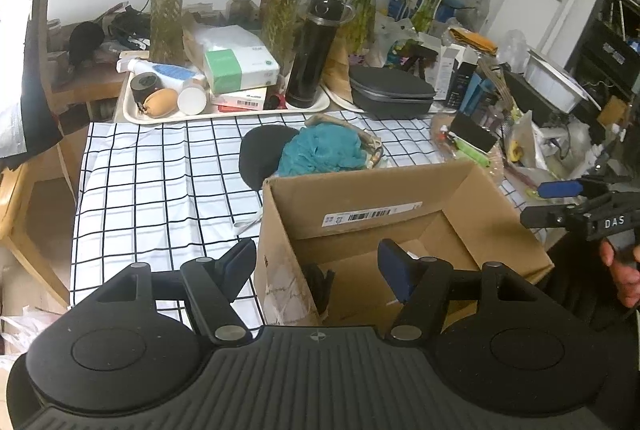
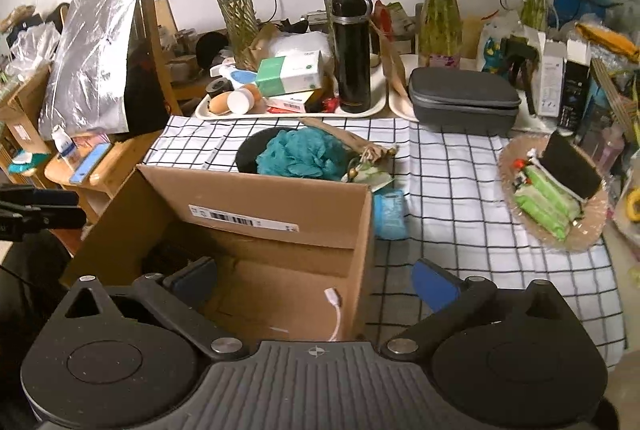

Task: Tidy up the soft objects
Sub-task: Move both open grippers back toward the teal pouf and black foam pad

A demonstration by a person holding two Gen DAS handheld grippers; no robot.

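An open cardboard box (image 1: pixel 400 197) stands on the checked tablecloth; it also shows in the right wrist view (image 2: pixel 256 205). A dark soft item (image 1: pixel 318 280) lies inside at its left wall, and a white cable (image 2: pixel 336 310) lies on its floor. Behind the box lie a teal mesh sponge (image 1: pixel 320 149) (image 2: pixel 298 151), a black round pad (image 1: pixel 260 153) (image 2: pixel 250 149) and a small fabric pouch (image 2: pixel 370 165). A blue packet (image 2: pixel 388 213) lies right of the box. My left gripper (image 1: pixel 318 270) is open and empty over the box's left wall. My right gripper (image 2: pixel 316 286) is open and empty, straddling the box's right wall.
A white tray (image 1: pixel 224 111) with a black flask (image 1: pixel 310 57), tissue boxes and bottles stands at the back. A grey zip case (image 2: pixel 464 99) sits beside it. A woven plate (image 2: pixel 560 230) holds green packets. Glass vases with bamboo line the wall. Wooden shelves stand left.
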